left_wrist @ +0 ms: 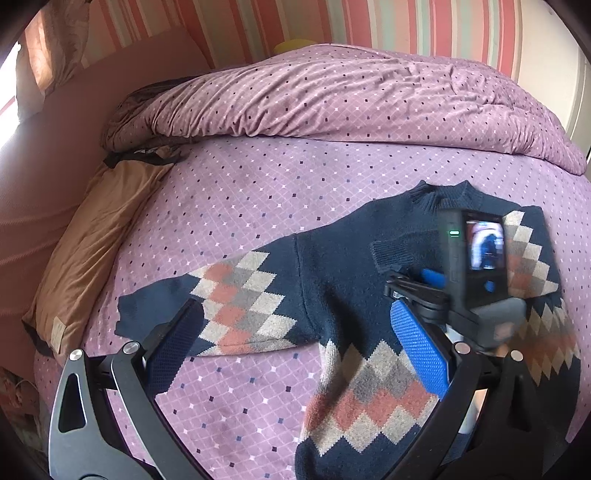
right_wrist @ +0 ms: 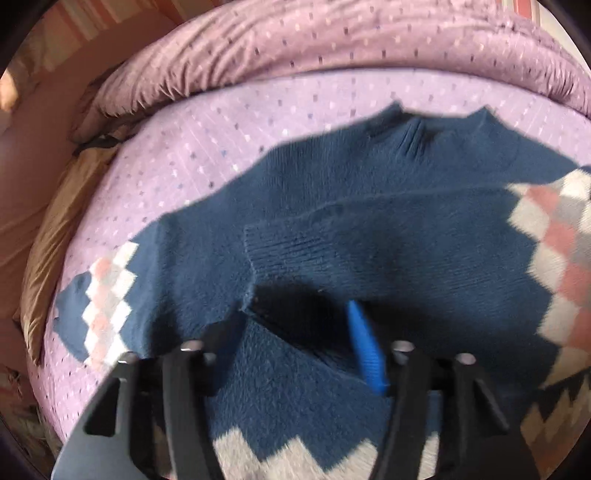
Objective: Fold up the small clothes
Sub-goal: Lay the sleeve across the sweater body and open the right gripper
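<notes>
A navy sweater (left_wrist: 332, 266) with salmon, grey and cream diamonds lies flat on the purple bed sheet (left_wrist: 258, 192), collar toward the far side. One sleeve (left_wrist: 229, 299) stretches out to the left. The other sleeve is folded across the chest, its ribbed cuff (right_wrist: 280, 243) lying on the navy front. My left gripper (left_wrist: 295, 310) stands wide open just above the stretched sleeve and the body, with nothing pinched. My right gripper (right_wrist: 290, 315) is open over the chest just below that cuff, its pads clear of the knit; the left wrist view shows it (left_wrist: 410, 280) from behind with its camera.
A bunched purple duvet (left_wrist: 332, 96) runs along the far side of the bed. At the left edge lies a tan pillow (left_wrist: 99, 236) against a pink padded surface (left_wrist: 48, 166). A striped wall (left_wrist: 406, 26) stands behind.
</notes>
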Available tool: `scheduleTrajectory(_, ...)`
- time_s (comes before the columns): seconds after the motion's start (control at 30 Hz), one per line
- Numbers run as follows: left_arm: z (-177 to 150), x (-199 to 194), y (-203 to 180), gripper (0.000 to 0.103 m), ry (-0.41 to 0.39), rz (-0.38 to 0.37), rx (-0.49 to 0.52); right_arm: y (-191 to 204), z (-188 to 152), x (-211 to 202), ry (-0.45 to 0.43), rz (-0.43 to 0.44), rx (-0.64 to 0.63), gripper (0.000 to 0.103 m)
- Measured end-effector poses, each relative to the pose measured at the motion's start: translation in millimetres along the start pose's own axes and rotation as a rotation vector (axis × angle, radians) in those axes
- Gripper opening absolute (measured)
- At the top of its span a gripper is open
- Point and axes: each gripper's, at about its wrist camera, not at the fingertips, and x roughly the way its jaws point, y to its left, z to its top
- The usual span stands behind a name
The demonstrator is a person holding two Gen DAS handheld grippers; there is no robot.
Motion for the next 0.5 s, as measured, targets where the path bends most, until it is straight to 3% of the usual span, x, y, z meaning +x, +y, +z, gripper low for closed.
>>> scheduleTrajectory(0.03,-0.3,-0.1,0.5,0.1,0.0,-0.002,-0.001,-6.1,-2.5,-15.8,-0.033,0.011,-0.008,0.07)
scheduleTrajectory(0.1,-0.4,1.8,-3.5,0.1,0.002,-0.015,-0.008,-22.9,-7.5,-41.4,-0.077,-0.007,-0.014,0.07)
scheduleTrajectory(0.23,-0.1,8.2,-16.0,0.1,0.002,-0.042,-0.021,-61.5,-16.5,-70.2,-0.096,-0.129,-0.043,0.07)
scheduleTrajectory(0.5,0.3,74.9,-72.0,0.1,0.046,-0.15,-0.109,-107.9,-29.2,-103.6,-0.122,-0.25,-0.052,0.07)
